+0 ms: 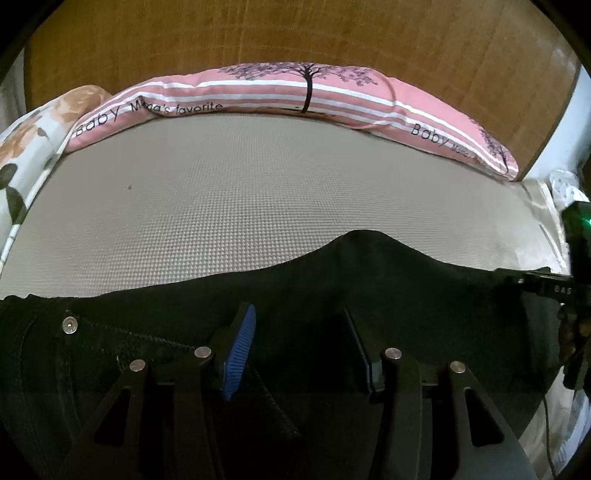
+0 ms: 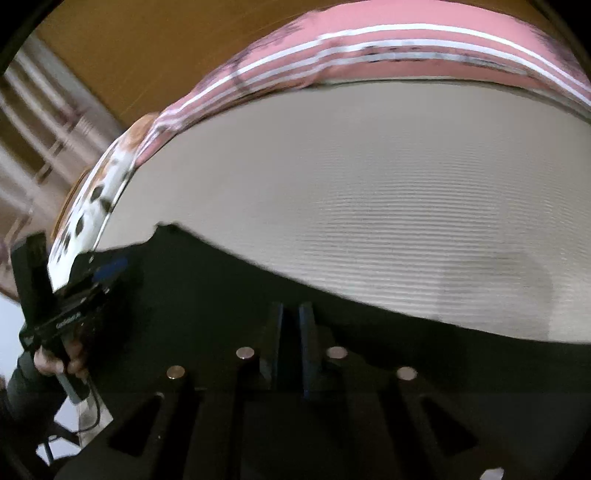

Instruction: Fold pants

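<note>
Grippers (image 1: 299,347) (image 2: 291,332) angled down over black pants (image 1: 369,280), left jaws apart

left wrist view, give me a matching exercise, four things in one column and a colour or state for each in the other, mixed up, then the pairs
Things:
1. pants
2. long pillow
3. left tool
4. headboard

Colours or states:
a. pink with white stripes and a tree print
b. brown wood
c. black, spread on the grey mat
d. open over the dark cloth

Pairs: 1-c, 2-a, 3-d, 4-b
</note>
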`<state>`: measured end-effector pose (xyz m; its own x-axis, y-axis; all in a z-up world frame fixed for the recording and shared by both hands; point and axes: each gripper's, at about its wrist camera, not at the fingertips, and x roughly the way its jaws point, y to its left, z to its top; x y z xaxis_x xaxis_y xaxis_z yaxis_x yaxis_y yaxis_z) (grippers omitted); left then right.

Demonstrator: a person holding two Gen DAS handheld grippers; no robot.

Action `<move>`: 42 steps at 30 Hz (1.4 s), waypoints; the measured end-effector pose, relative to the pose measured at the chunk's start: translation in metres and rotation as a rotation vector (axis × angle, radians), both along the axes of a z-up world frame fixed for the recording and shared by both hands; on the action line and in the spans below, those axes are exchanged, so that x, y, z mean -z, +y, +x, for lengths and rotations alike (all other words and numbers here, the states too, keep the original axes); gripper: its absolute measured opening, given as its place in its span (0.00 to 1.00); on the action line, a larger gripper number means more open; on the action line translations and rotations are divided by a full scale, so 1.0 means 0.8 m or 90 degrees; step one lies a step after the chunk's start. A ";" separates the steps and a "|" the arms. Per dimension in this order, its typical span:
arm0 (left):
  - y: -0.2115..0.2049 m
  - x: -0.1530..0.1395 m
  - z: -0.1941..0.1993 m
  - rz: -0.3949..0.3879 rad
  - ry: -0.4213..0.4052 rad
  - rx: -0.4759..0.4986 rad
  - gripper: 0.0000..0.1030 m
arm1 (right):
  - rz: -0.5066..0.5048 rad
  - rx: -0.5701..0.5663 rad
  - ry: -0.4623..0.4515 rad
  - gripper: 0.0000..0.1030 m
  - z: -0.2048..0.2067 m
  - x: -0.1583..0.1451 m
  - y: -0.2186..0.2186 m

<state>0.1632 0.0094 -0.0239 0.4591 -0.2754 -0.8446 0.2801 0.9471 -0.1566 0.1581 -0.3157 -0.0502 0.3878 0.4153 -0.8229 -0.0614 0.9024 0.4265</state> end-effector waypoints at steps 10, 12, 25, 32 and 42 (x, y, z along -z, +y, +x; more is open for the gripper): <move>-0.050 -0.029 -0.044 0.022 0.018 0.046 0.55 | 0.008 0.135 -0.028 0.33 -0.094 -0.049 -0.156; -0.068 -0.030 -0.057 0.003 0.039 0.067 0.55 | 0.013 0.170 -0.019 0.33 -0.122 -0.052 -0.203; -0.204 -0.026 -0.103 -0.008 0.103 0.170 0.56 | 0.071 0.311 0.065 0.31 -0.266 0.008 -0.411; -0.269 -0.017 -0.125 0.017 0.108 0.225 0.56 | 0.184 0.249 0.019 0.33 -0.260 0.027 -0.413; -0.301 0.004 -0.147 0.078 0.076 0.270 0.57 | 0.199 0.254 -0.004 0.10 -0.251 0.039 -0.405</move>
